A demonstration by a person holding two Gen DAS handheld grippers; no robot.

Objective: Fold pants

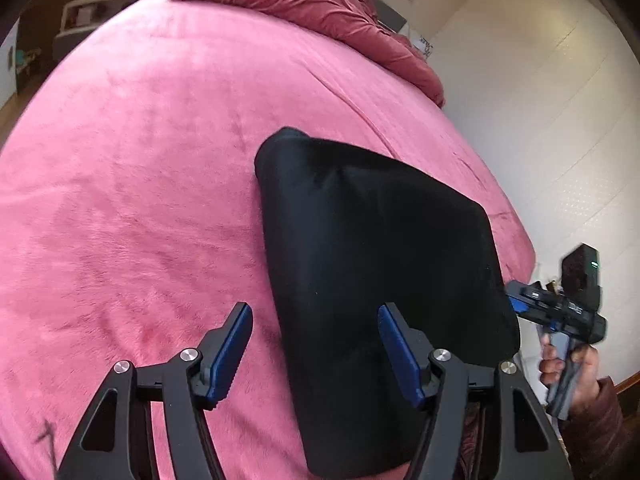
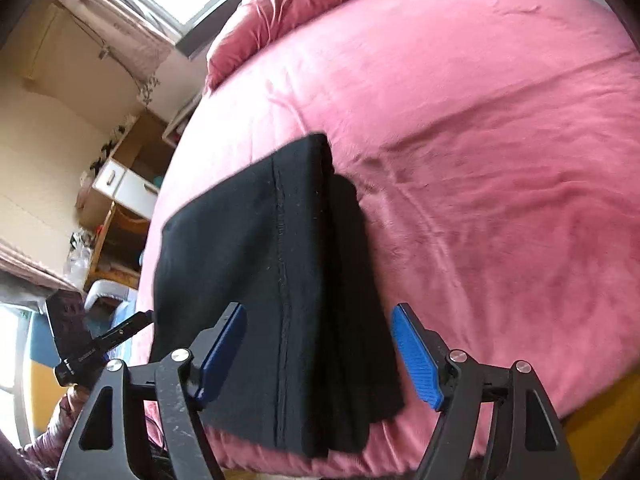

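Covering the bed, pink blanket (image 1: 140, 160) under folded pants (image 1: 380, 260), both claws wide

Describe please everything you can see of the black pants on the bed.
The pants are black, of a soft matte cloth, and are folded into a compact, roughly rectangular stack of several layers. A stitched seam runs along the top layer. They lie flat on the pink bed, near its edge. The left gripper and the right gripper are both open above them; neither holds the cloth.
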